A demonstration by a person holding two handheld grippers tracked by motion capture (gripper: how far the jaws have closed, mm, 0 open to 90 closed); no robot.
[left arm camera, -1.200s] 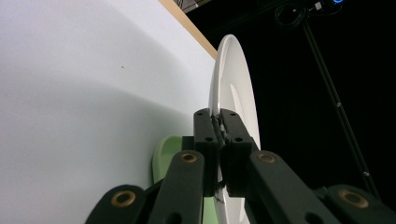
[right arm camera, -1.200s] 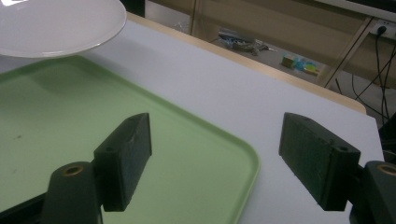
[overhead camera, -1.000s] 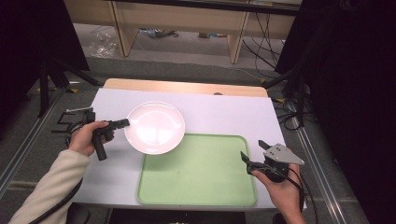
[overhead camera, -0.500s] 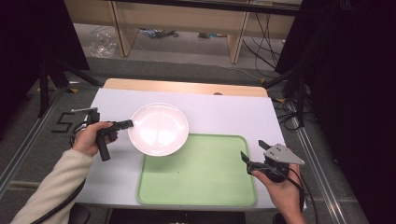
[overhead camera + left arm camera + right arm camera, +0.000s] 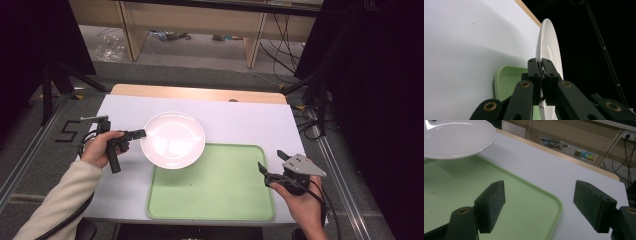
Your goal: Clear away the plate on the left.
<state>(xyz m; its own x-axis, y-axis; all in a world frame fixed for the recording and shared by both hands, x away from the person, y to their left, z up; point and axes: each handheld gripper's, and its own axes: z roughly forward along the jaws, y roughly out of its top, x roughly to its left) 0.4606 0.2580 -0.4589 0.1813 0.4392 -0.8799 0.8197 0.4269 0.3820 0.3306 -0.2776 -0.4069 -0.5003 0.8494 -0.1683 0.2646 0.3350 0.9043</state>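
Plate (image 5: 173, 139), white and round, is gripped at its near-left rim by the left claw (image 5: 142, 133), whose jaws are pinched tight on the thin edge; the left gripper view shows the pads (image 5: 534, 72) meeting on either side of the rim, with the plate (image 5: 549, 50) running straight on ahead of them. From that claw outward, the plate reaches away to its right, and it looks carried just clear of the surface rather than resting on it, since the right gripper view shows its underside (image 5: 456, 141) hanging over a shadow. Past and below the plate's far side lies the tray (image 5: 215, 185), green and bare, with its long axis running across in front of the person. The plate's lower right part already overlaps the tray's near-left corner, while the rest is above the white table (image 5: 250, 120). So the relation that matters is this: the tray's middle lies to the right of the left claw and closer to the person, beyond the plate itself. My reading is that the plate must travel further that way before it can be set down flat inside the tray rim. The right claw (image 5: 272, 167) sits well apart, beyond the tray's right edge, with jaws spread wide and nothing between them; its own view looks across the tray corner (image 5: 554, 207) toward the plate. The left hand (image 5: 100, 147) is plainly the nearer one and has the work
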